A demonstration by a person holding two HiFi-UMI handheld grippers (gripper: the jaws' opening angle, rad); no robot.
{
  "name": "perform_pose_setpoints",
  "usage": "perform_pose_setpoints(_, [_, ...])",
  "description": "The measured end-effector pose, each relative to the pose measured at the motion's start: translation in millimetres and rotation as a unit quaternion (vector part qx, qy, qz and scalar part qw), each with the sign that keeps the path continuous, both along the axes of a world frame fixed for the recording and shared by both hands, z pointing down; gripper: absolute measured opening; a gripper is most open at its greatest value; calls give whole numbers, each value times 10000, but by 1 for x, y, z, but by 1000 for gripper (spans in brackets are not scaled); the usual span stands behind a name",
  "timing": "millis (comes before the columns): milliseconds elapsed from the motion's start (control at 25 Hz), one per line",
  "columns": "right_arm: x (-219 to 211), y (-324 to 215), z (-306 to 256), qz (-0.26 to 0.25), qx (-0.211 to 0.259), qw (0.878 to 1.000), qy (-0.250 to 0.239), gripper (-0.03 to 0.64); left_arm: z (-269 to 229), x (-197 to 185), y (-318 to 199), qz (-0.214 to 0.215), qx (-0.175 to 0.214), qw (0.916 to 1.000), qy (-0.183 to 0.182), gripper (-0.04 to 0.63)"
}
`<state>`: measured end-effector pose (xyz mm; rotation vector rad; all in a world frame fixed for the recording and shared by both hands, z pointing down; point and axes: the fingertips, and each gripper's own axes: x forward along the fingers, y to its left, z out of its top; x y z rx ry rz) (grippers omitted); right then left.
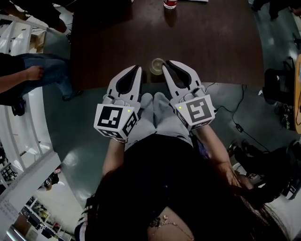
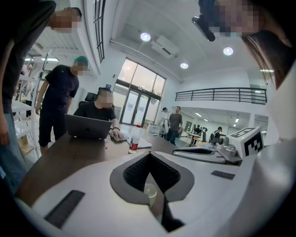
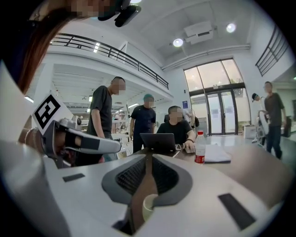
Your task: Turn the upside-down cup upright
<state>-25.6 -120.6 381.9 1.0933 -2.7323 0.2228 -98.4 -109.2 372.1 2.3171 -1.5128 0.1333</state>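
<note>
Left tongs (image 1: pixel 137 69): jaws closed together, nothing gripped, tips just left of the cup.

Cup (image 1: pixel 157 66): on the dark tabletop (image 1: pixel 211 42), close to its near edge, between the two sets of tips.

Right tongs (image 1: pixel 167 65): jaws together, empty, tips just beside the cup's right; can't tell if they touch.

Open tabletop stretches beyond the cup. Bottle (image 1: pixel 170 4) sits well apart, at the far edge.

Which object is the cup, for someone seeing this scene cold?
Start at the dark brown table and come to its near edge. The cup is the small, pale round thing between the tips of the left gripper and the right gripper. The red-labelled bottle, by contrast, stands at the far edge.
</note>
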Motion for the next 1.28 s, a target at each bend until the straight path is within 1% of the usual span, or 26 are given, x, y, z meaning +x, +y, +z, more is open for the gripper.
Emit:
perform_pose_setpoints(40, [0, -1, 5, -2, -42, 10000, 20, 31, 3, 1, -1, 11, -20, 10000, 7, 2])
perform_pose_setpoints(120, [0, -1, 15, -16, -156, 9999, 42, 100, 7, 2, -2, 39, -64, 10000, 26, 2])
perform_pose_setpoints(520, [-9, -18, 60, -27, -613, 9975, 343, 212, 23, -4, -15, 106, -293, 9995, 99, 2])
perform_pose_setpoints(880, [-11, -18, 103, -116, -878, 9945, 564, 266, 50, -6, -17, 84, -526, 9985, 86, 2])
perform_pose_setpoints(1120, [-13, -18, 134, -224, -1000, 9916, 789, 310, 65, -7, -19, 58, -641, 9979, 86, 2])
perform_pose_setpoints(1280, [-17, -16, 152, -275, -1072, 9892, 958, 325, 70, -9, -18, 43, -694, 9976, 65, 2])
